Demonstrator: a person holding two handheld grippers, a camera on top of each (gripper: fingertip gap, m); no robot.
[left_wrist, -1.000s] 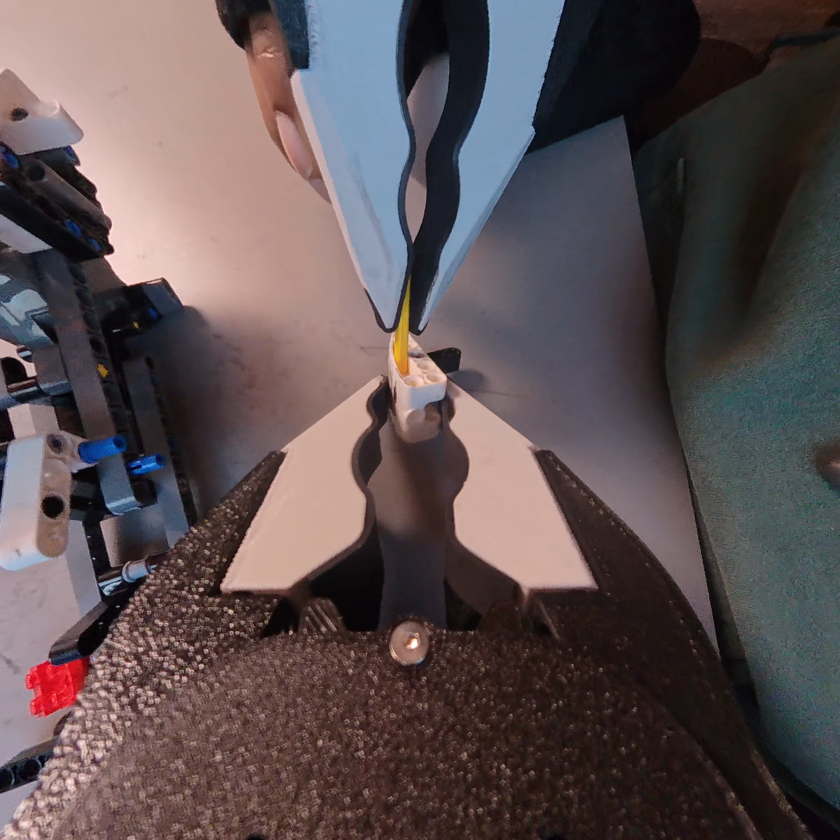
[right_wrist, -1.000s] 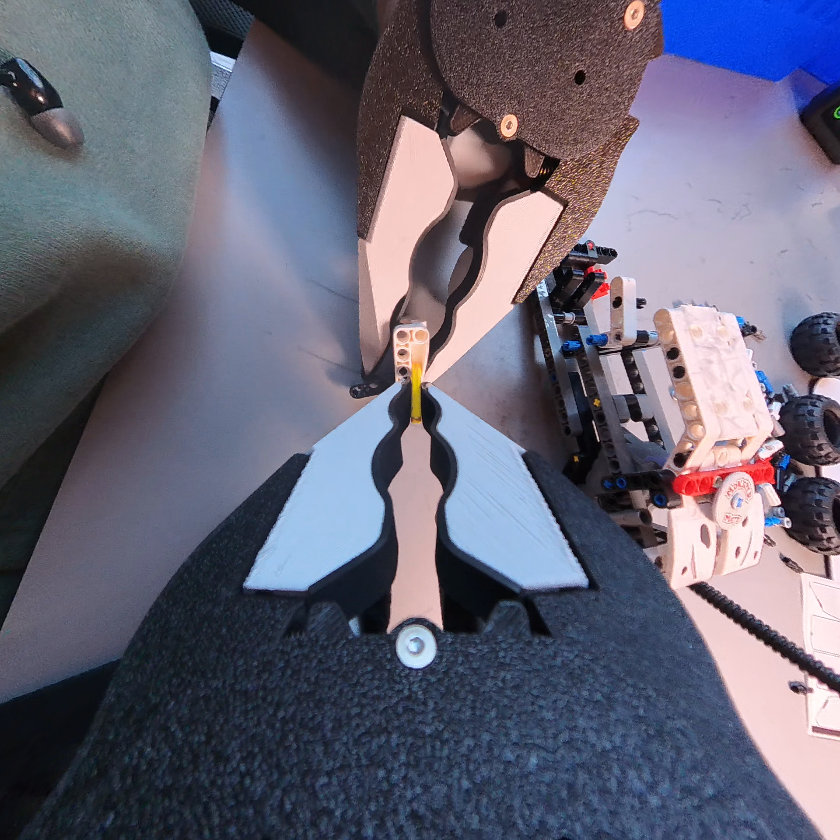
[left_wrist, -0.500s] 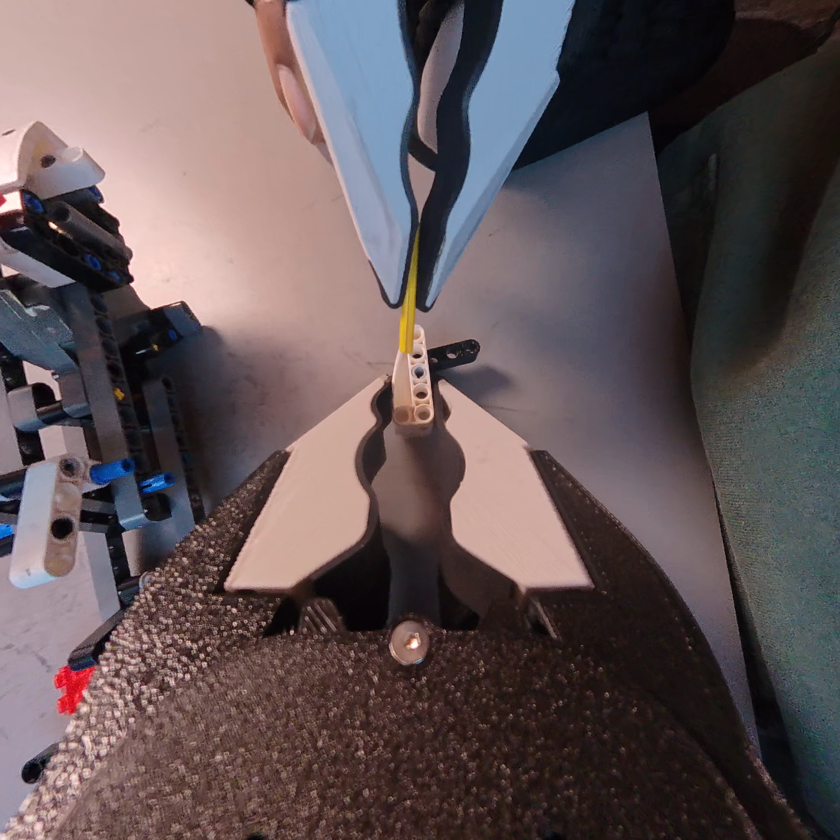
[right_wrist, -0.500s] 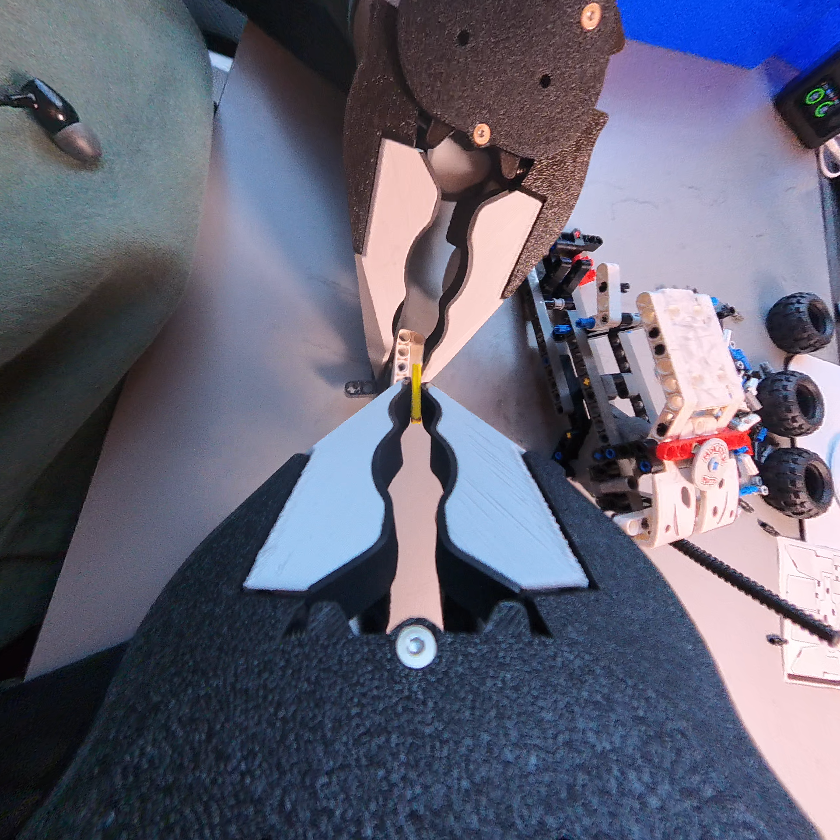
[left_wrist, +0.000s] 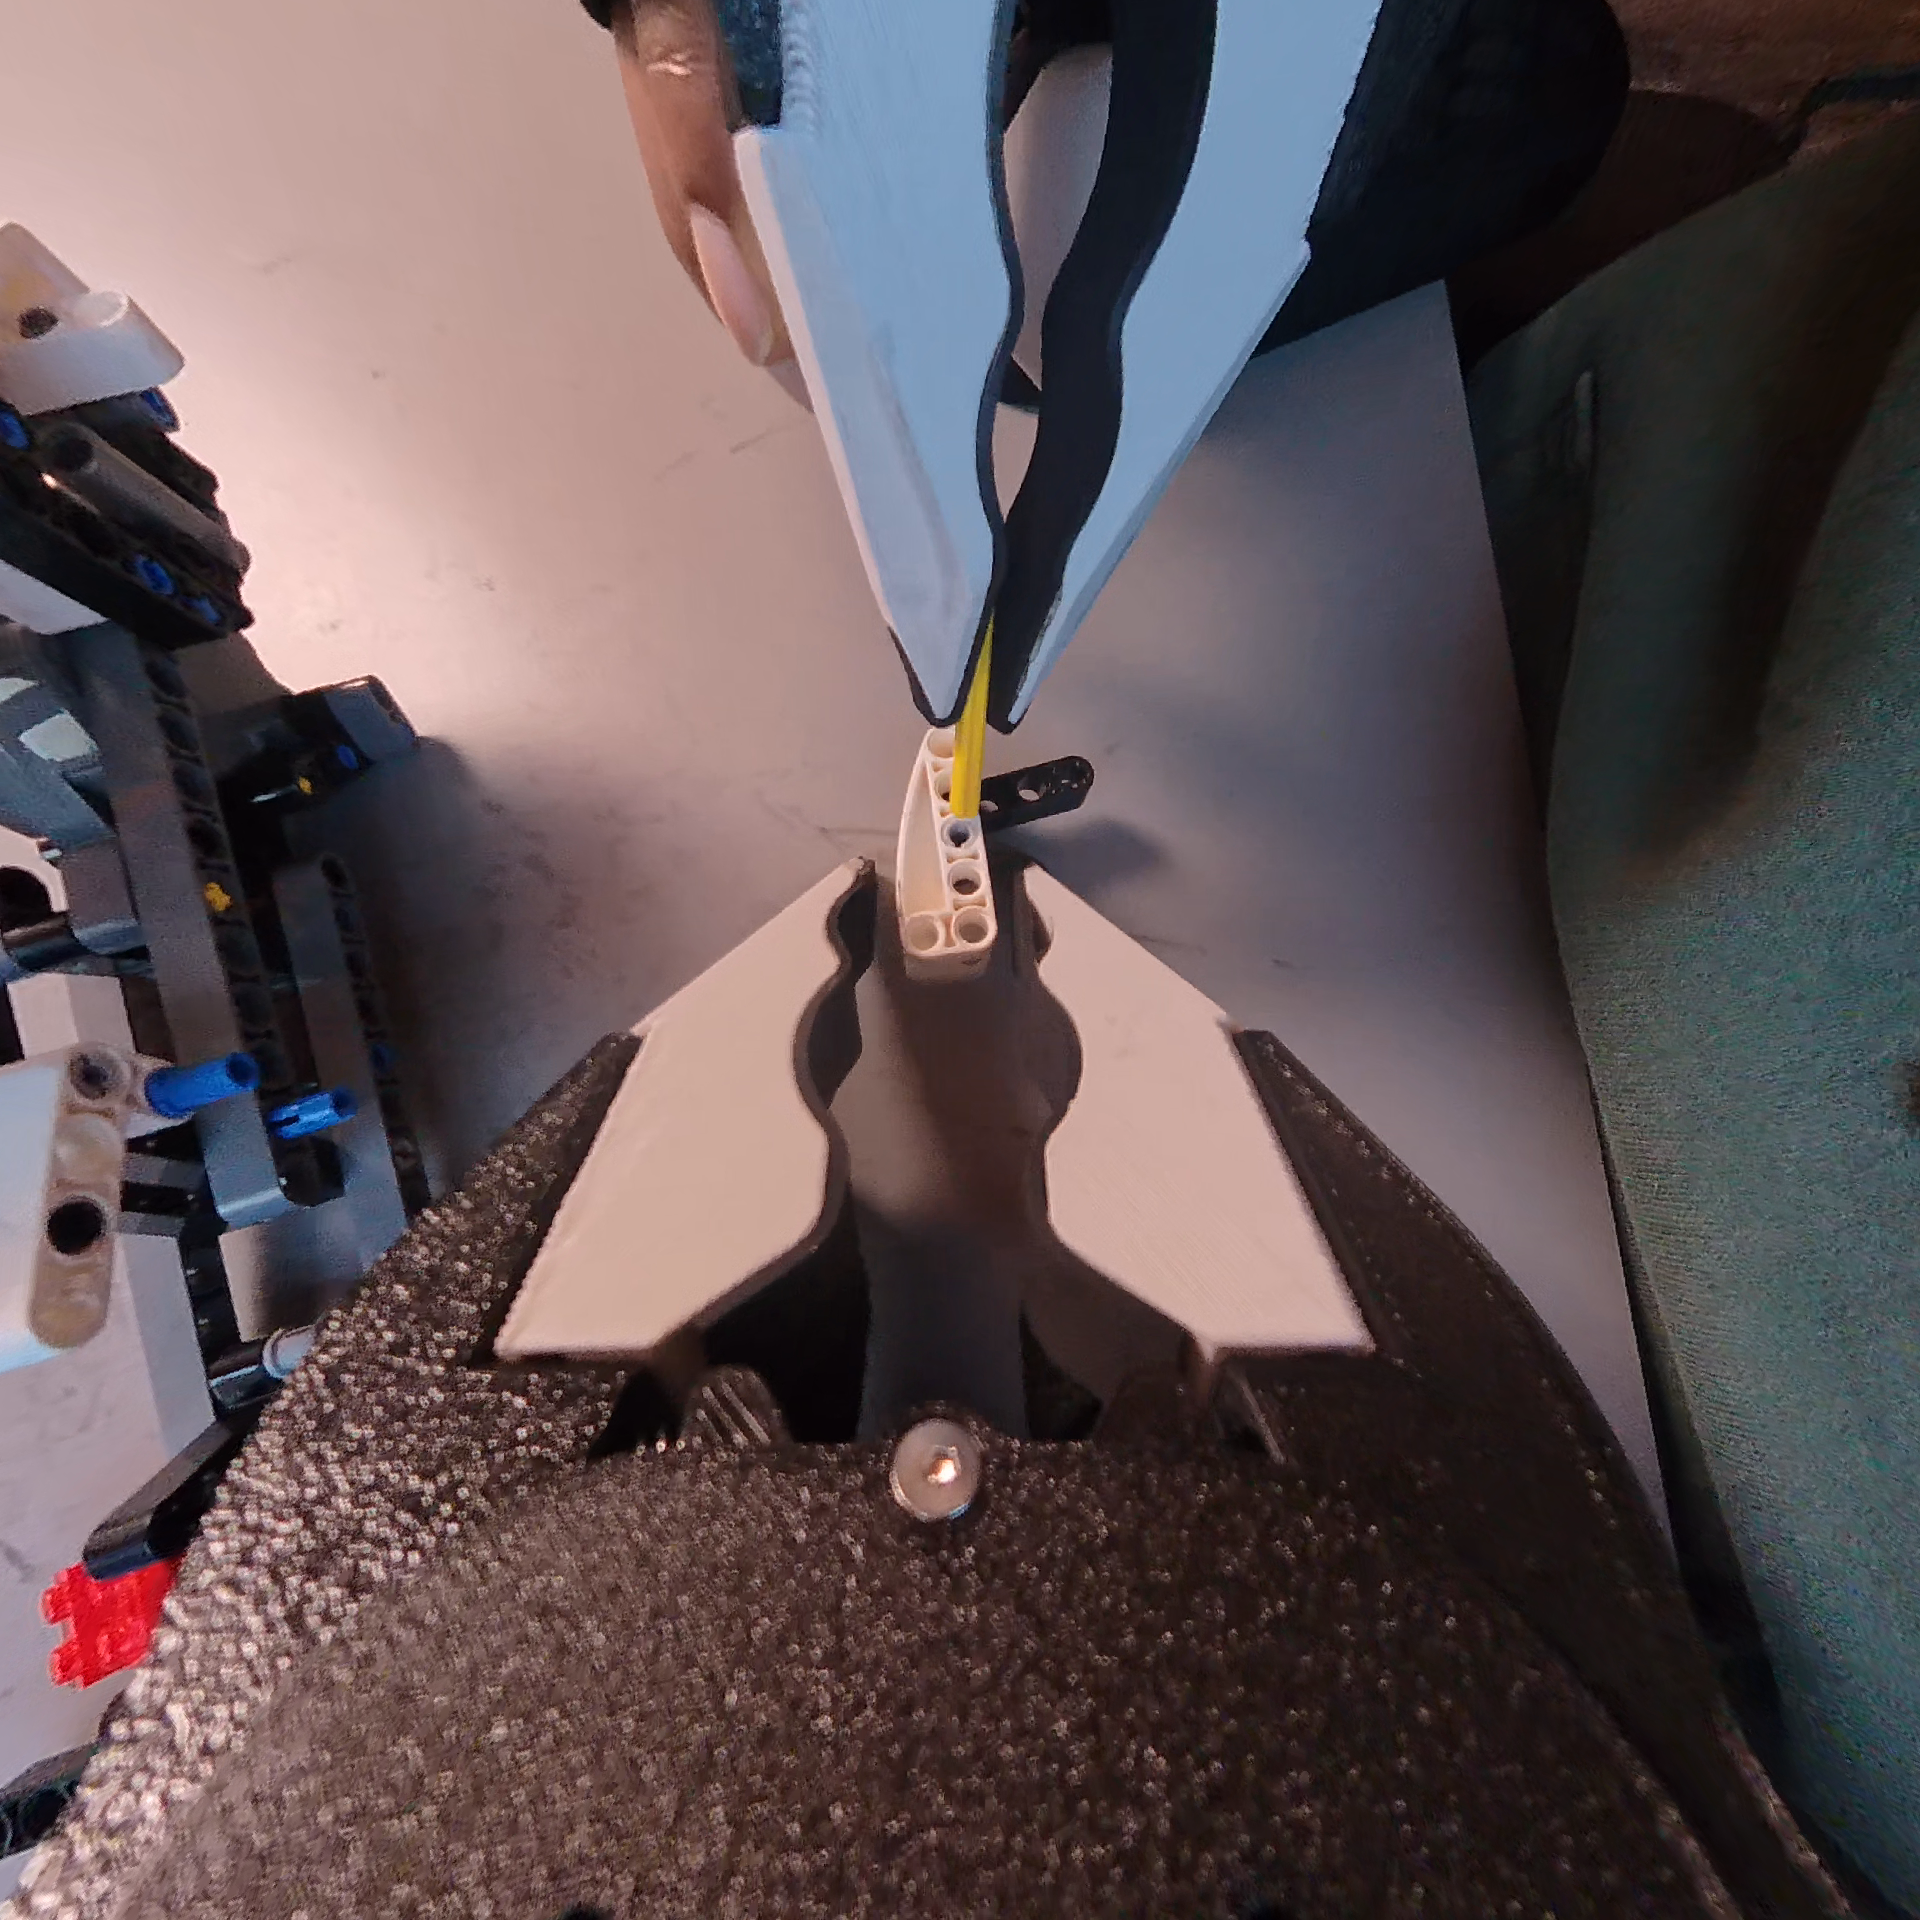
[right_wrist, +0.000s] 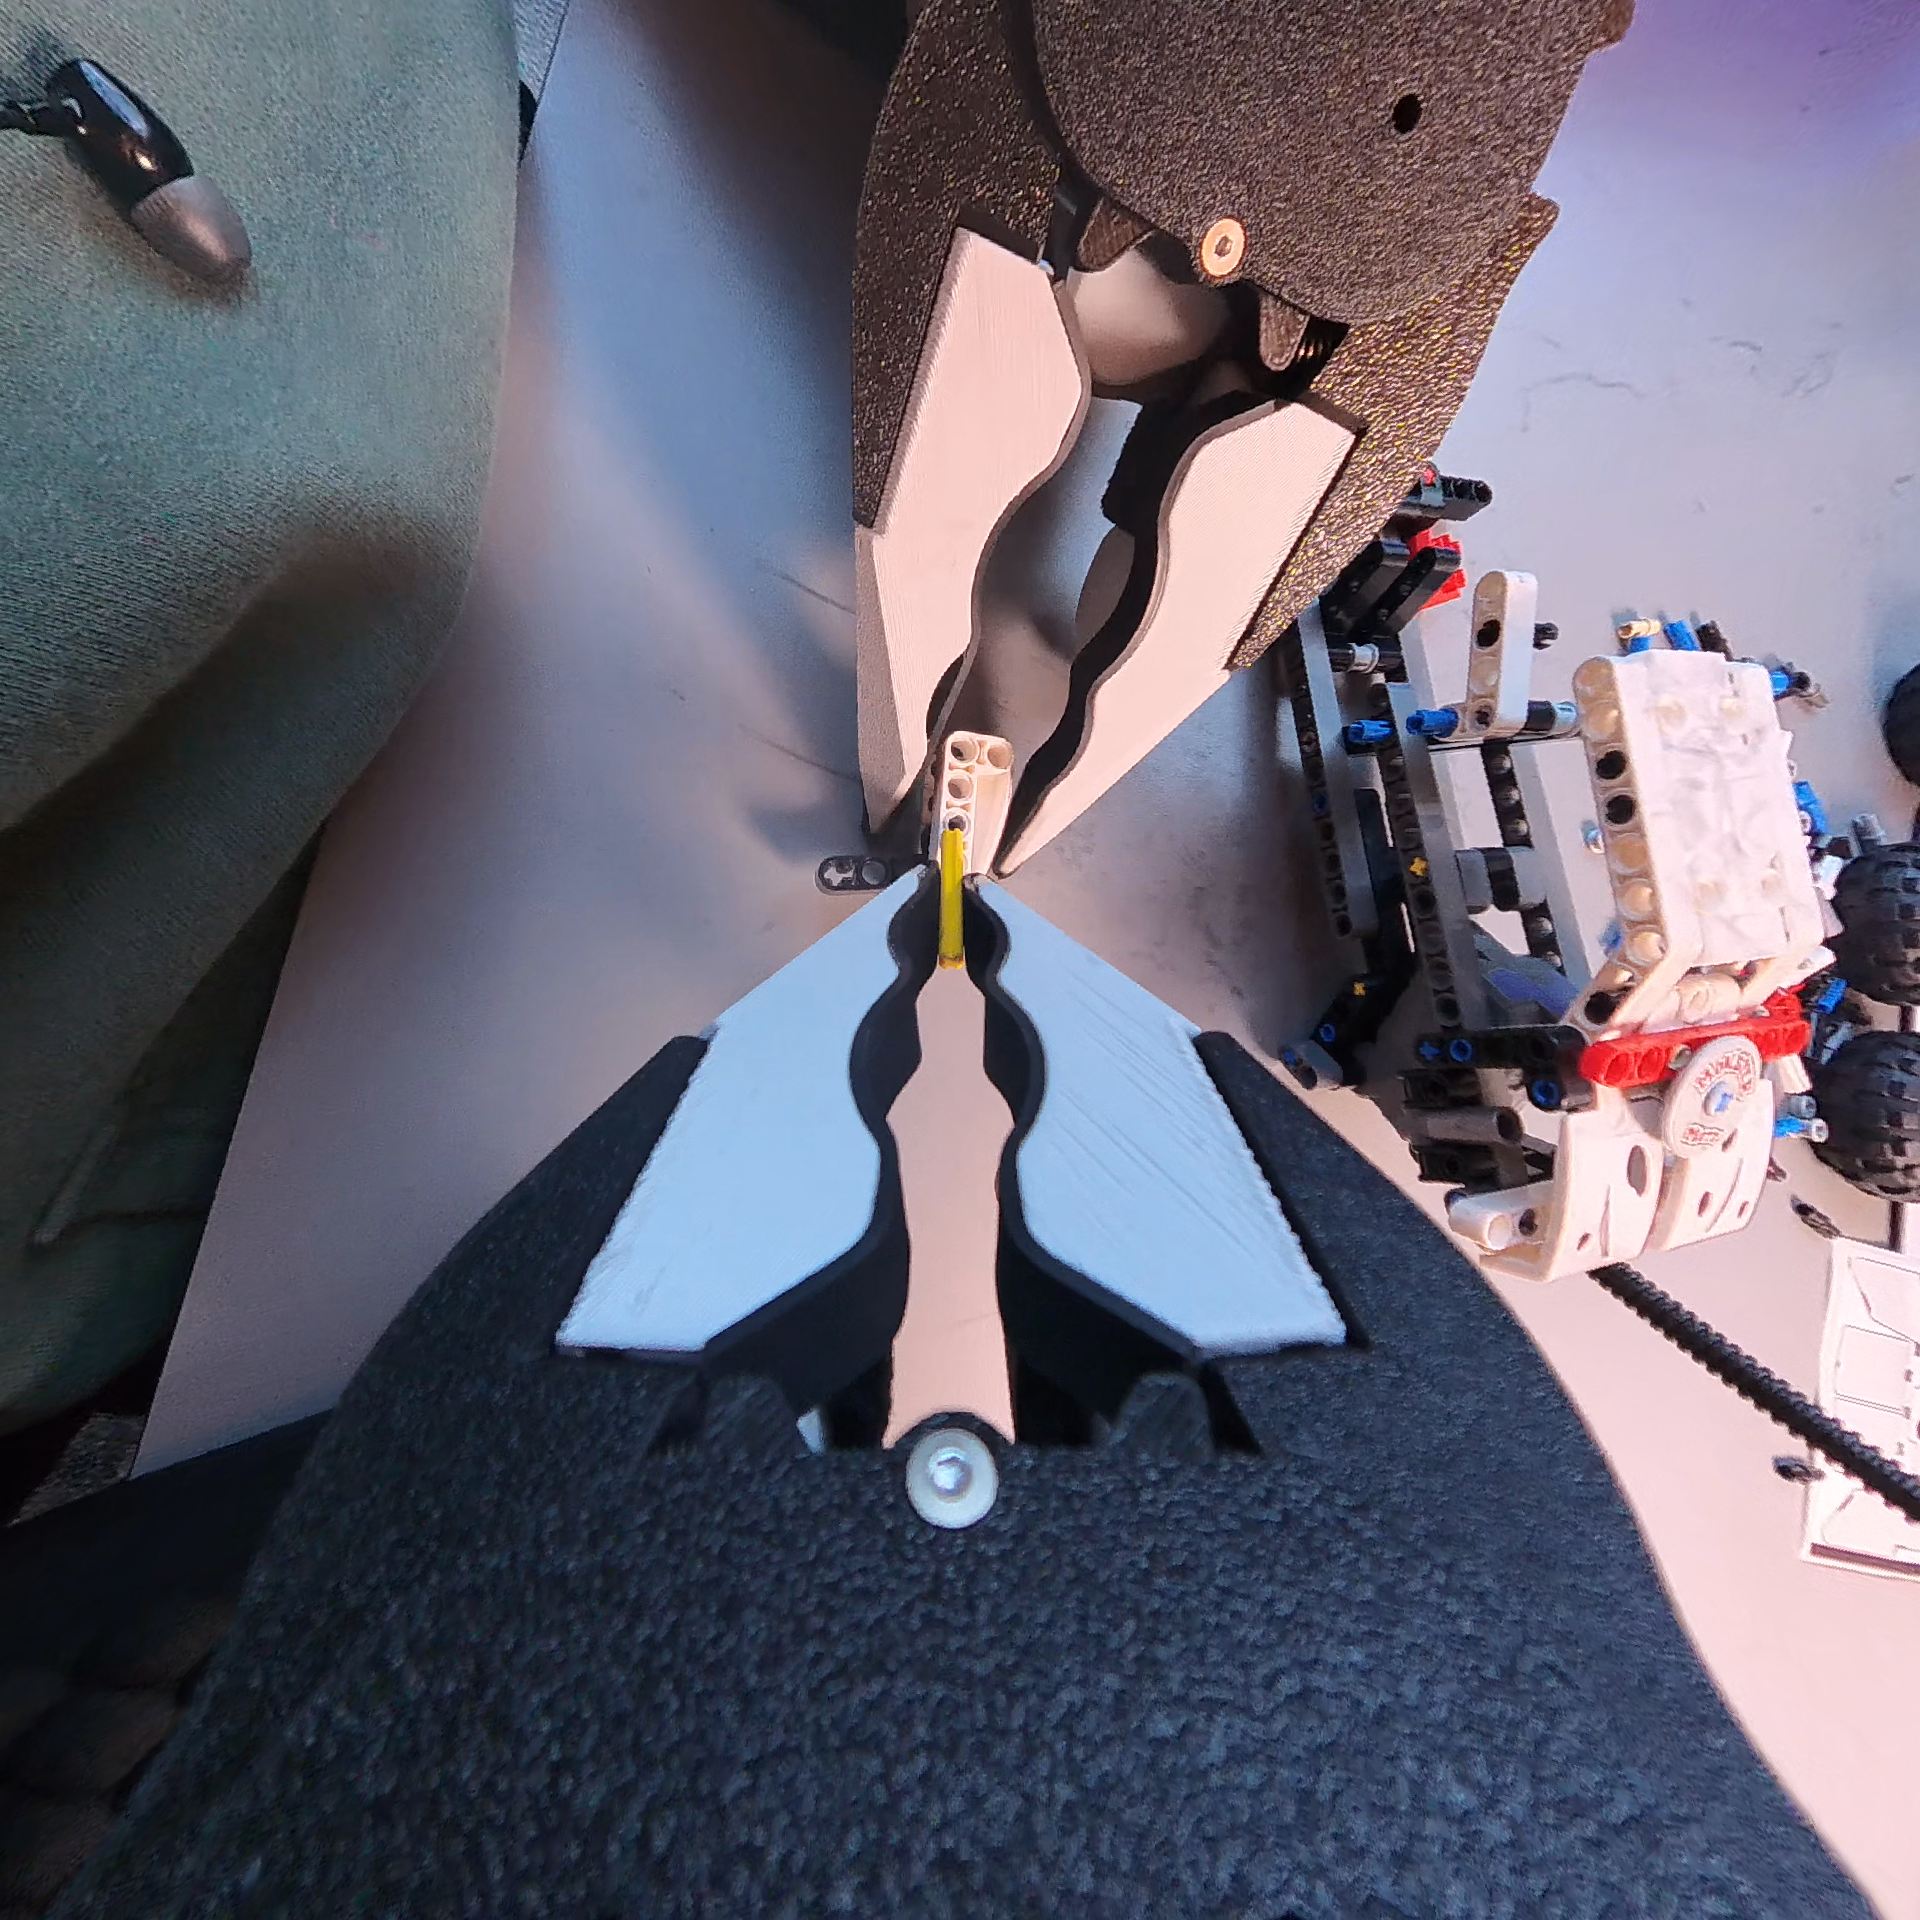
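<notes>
My left gripper is shut on a small white curved beam with a row of holes and holds it above the grey table. My right gripper faces it tip to tip, shut on a thin yellow axle. The axle points down at the beam and its end meets one of the holes. The beam also shows in the right wrist view, between the left gripper's fingers. A small black beam lies on the table just below both tips.
A part-built white, grey and black toy truck stands to the side, seen also in the left wrist view. Loose black wheels, a black toothed strip and a paper sheet lie beyond it. A person's green garment borders the table. Both grippers' tips are close together, under 4 cm apart.
The white beam has turned in my left gripper so its holed face shows. The yellow axle's end has come to one of its holes. Both grippers stay shut.
</notes>
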